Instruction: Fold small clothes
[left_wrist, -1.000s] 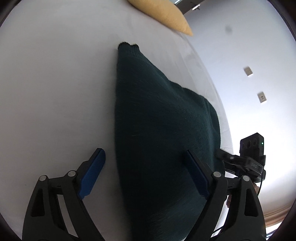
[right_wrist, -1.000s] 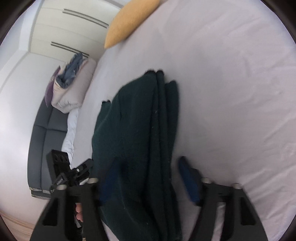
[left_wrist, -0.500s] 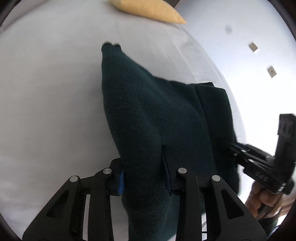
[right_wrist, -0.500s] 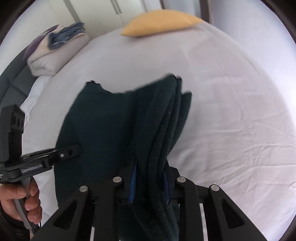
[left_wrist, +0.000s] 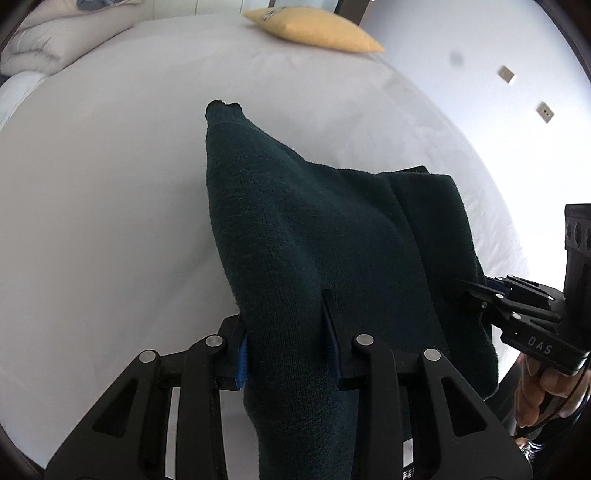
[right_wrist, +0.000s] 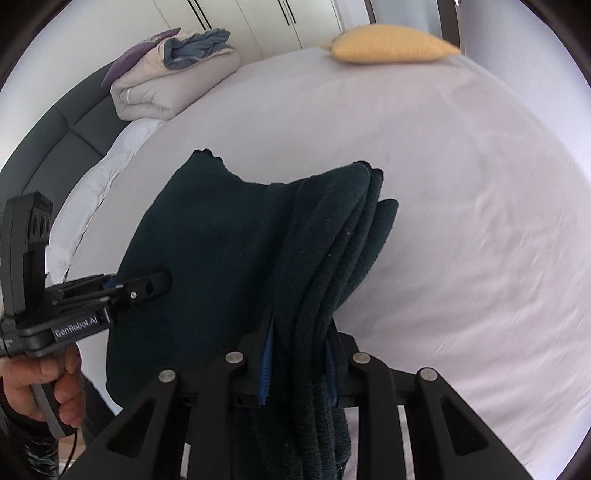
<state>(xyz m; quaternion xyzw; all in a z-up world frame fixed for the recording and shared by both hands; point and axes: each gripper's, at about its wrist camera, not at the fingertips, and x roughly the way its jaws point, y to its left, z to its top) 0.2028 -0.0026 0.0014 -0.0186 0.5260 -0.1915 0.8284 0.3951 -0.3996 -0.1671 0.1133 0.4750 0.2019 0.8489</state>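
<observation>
Dark green knit sweater (left_wrist: 325, 236), one item, lifted off the white bed (left_wrist: 110, 203). My left gripper (left_wrist: 288, 339) and right gripper (right_wrist: 299, 354) each pinch an edge at 6 o'clock, fingers narrowed on cloth, so it hangs between them for folding.

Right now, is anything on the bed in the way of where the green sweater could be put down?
Nothing visible is. Both the left gripper and right gripper are shut on the dark green sweater, and the white bed sheet beyond it is bare. The yellow pillow and folded bedding sit at the far edges.
</observation>
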